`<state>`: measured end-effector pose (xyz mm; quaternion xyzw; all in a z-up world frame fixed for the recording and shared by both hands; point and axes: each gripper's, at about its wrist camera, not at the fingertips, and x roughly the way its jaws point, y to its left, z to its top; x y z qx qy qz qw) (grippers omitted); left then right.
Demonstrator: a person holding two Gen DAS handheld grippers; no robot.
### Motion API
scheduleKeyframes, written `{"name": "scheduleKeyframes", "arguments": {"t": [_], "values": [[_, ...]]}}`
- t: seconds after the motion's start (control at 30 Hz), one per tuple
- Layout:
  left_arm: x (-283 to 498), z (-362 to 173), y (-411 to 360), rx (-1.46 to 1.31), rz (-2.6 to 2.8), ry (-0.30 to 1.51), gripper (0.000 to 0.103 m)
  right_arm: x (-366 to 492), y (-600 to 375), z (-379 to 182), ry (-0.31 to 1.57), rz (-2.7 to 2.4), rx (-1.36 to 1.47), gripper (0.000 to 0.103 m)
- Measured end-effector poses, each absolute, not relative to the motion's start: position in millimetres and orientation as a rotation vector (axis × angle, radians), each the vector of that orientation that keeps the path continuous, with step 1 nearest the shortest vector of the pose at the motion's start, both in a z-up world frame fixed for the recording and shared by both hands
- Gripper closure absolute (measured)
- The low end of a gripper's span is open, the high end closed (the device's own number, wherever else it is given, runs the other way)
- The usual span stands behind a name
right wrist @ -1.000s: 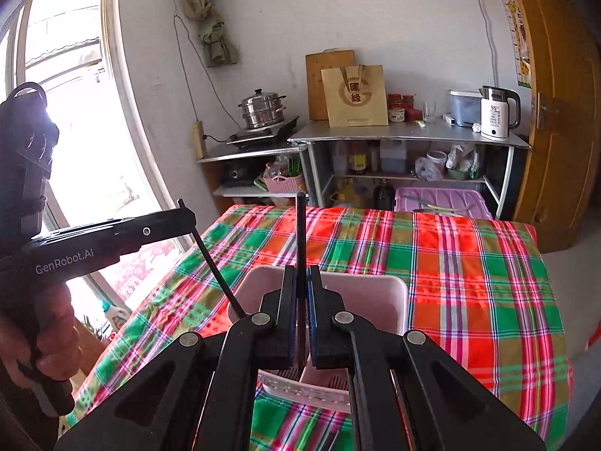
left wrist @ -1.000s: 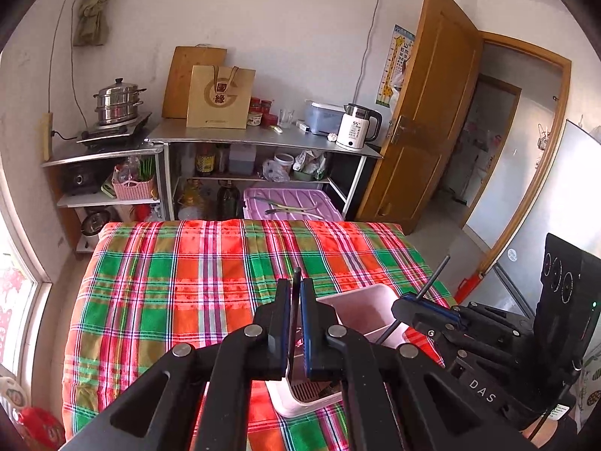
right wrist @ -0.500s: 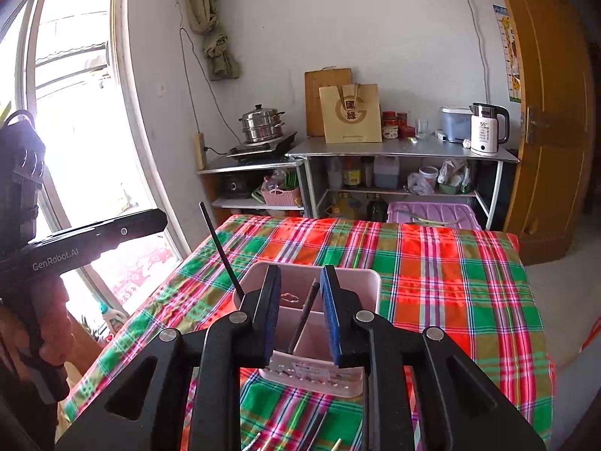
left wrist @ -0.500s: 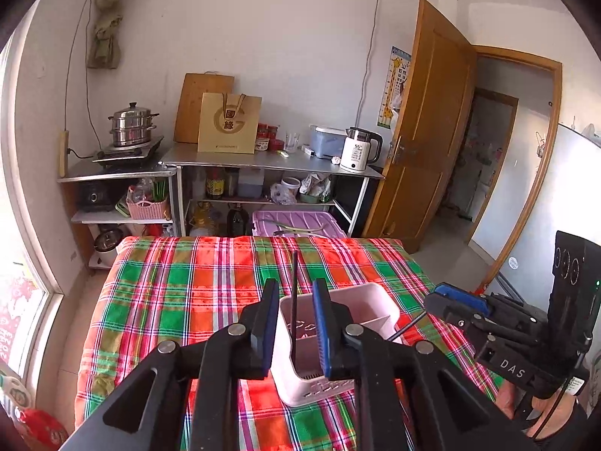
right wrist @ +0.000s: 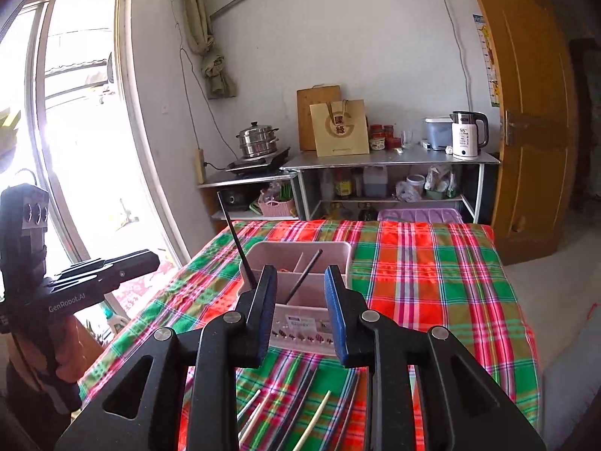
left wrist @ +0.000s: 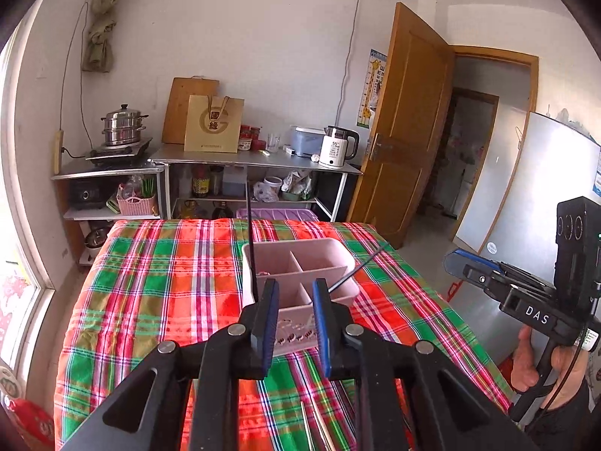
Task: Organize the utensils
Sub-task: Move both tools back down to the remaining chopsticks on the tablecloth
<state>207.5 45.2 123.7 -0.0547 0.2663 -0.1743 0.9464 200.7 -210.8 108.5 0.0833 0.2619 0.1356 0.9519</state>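
Observation:
A pink divided utensil holder (left wrist: 300, 263) stands on the plaid tablecloth (left wrist: 150, 300); it also shows in the right wrist view (right wrist: 300, 259). Two black chopsticks stand in it: one upright (left wrist: 251, 248), one leaning right (left wrist: 360, 267). In the right wrist view they are the left chopstick (right wrist: 236, 240) and the leaning chopstick (right wrist: 306, 274). My left gripper (left wrist: 295, 293) is open and empty, in front of the holder. My right gripper (right wrist: 300, 282) is open and empty, also in front of it. Several loose chopsticks (right wrist: 311, 421) lie on the cloth below the grippers.
Loose chopsticks also show in the left wrist view (left wrist: 315, 428). A metal shelf unit (left wrist: 255, 161) with a kettle (left wrist: 336, 146) and a steamer pot (left wrist: 122, 124) stands behind the table. A door (left wrist: 405, 131) is open on the right, a window (right wrist: 75, 131) on the left.
Both grippers opened and let go of a black chopstick each into the holder. Both then drew back toward me, away from the holder.

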Motion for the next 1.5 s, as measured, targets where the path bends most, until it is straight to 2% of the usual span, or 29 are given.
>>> {"name": "scheduleKeyframes", "arguments": {"t": [0.53, 1.0, 1.5], "values": [[171, 50, 12, -0.111, -0.423, 0.666, 0.085, 158, -239, 43, 0.653, 0.203, 0.187, 0.076], [208, -11, -11, -0.109, -0.455, 0.853, 0.085, 180, -230, -28, 0.839, 0.212, 0.189, 0.088], [260, -60, -51, -0.061, -0.451, 1.002, 0.085, 212, -225, -73, 0.956, 0.201, 0.171, 0.092]]}}
